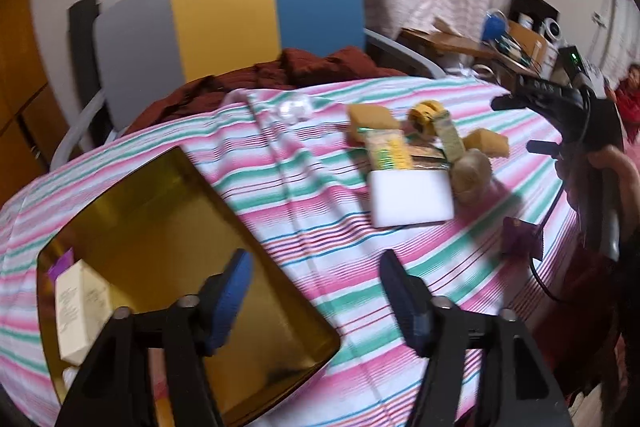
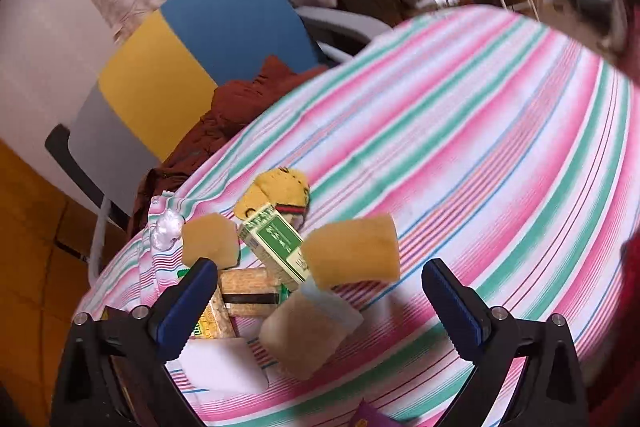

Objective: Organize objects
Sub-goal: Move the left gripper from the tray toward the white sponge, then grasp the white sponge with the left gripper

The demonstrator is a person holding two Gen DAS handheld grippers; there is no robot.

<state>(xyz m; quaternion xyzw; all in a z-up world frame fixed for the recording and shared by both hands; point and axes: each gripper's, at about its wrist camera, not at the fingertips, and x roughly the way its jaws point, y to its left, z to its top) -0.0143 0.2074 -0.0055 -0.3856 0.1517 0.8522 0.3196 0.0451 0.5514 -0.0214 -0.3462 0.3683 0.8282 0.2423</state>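
Left gripper (image 1: 316,291): jaws spread wide, nothing between them, hovering over the near right corner of the gold tray (image 1: 160,227). Tray sits on the striped cloth (image 1: 320,227) at the table's near left edge. Inside it, against the left wall, a cream box (image 1: 76,311) with something purple (image 1: 60,267) just behind; rest of tray floor bare.

Right gripper (image 2: 316,299): jaws likewise spread, empty, above the cluster of items. In the left view it appears at the table's right edge (image 1: 560,115), held by a hand (image 1: 612,179).

Cluster lies toward the table's far edge, well apart from the tray: two tan sponges (image 2: 210,241) (image 2: 354,251), a green-and-white carton (image 2: 276,243) between them, a yellow roll (image 2: 280,191) behind, a white block (image 2: 220,367) nearest the tray side, a beige lump (image 2: 304,335) touching it, printed packets (image 2: 248,291) in the middle. Items overlap; exact contacts blurred.

Clear plastic piece (image 1: 294,107) near the far edge, left of the cluster. Small purple wrapper (image 1: 520,235) near the right edge.

Behind the table: chair (image 1: 224,11) with dark red fabric (image 1: 280,71) on the seat.
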